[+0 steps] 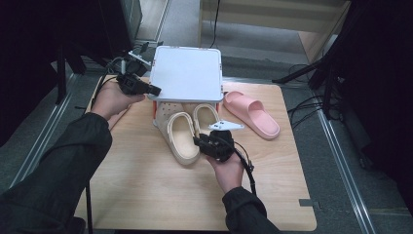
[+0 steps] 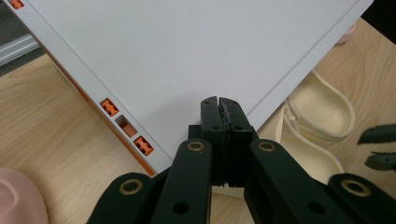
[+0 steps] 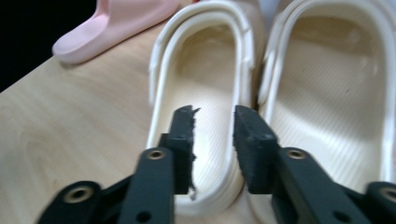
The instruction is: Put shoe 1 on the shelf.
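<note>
Nearest the person, the right tool (image 1: 200, 141) is seen at the heel ends of two cream clogs (image 1: 181, 136) set side by side on the tabletop (image 1: 146, 195); its jaws are parted, with the heel rim of one clog (image 3: 201, 93) lying between them, unpinched, apparently lined up for a grasp. Farther off, the left tool (image 2: 218, 103) is pressed together, nothing visible between its jaws, resting at the near left corner of the white box lid (image 1: 186, 73), judged to be propping it up so the clogs beneath can be reached. A pink slide (image 1: 251, 113) lies apart, to the right.
</note>
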A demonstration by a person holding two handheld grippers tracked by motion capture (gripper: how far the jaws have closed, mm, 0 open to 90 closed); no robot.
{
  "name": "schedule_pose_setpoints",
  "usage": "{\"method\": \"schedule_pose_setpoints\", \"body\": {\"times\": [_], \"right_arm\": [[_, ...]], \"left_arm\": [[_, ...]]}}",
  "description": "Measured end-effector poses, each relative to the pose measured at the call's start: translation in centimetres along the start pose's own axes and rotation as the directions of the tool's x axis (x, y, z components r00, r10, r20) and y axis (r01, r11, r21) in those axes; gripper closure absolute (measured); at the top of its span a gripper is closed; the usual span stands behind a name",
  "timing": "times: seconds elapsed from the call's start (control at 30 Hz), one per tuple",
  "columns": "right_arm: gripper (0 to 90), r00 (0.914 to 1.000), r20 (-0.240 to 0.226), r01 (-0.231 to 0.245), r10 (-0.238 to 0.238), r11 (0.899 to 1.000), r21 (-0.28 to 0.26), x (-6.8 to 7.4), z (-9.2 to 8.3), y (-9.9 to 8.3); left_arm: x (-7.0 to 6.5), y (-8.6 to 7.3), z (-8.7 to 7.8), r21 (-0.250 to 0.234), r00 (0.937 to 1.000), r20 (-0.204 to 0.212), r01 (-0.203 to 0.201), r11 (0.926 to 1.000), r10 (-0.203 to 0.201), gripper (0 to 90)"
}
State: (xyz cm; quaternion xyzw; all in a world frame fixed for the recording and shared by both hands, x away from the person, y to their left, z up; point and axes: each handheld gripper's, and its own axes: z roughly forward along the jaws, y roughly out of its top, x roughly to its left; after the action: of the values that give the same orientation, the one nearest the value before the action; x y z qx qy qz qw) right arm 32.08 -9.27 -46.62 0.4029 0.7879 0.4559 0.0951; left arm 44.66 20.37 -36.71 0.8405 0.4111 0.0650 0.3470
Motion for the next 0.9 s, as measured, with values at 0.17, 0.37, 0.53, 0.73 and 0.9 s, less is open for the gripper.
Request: {"method": "schedule_pose_setpoints", "body": {"times": [0.17, 0.37, 0.53, 0.73, 0.9], "right_arm": [[80.2, 0.9997, -0.014, 0.019, -0.019, 1.0, -0.002, 0.7, -0.6, -1.2], [89.6, 0.9981, -0.033, 0.053, -0.052, 0.998, 0.028, 1.3, -0.4, -2.8], [90.0, 0.9956, -0.049, 0.083, -0.08, 0.995, 0.048, 1.9, -0.1, -3.5], [90.0, 0.9929, -0.081, 0.093, -0.087, 0.993, 0.067, 2.1, 0.5, -4.8], [90.0, 0.9941, -0.063, 0.094, -0.088, 0.991, 0.097, 1.9, 1.5, -6.1]], "left_arm": [[-0.1, 0.0, 0.1, -0.002, 1.0, -0.005, 0.003, 1.0, -0.003, 89.2], [-0.2, 0.3, 0.1, 0.014, 1.0, -0.005, 0.007, 0.9999, -0.007, 89.2], [-0.1, 0.2, 0.0, 0.017, 1.0, -0.006, -0.006, 0.9998, 0.006, 89.3], [-0.3, 0.2, 0.0, 0.016, 0.9998, -0.017, -0.009, 0.9998, 0.009, 89.2], [-0.3, 0.3, 0.1, 0.015, 0.9998, -0.016, 0.01, 0.9998, -0.01, 89.4]]}}
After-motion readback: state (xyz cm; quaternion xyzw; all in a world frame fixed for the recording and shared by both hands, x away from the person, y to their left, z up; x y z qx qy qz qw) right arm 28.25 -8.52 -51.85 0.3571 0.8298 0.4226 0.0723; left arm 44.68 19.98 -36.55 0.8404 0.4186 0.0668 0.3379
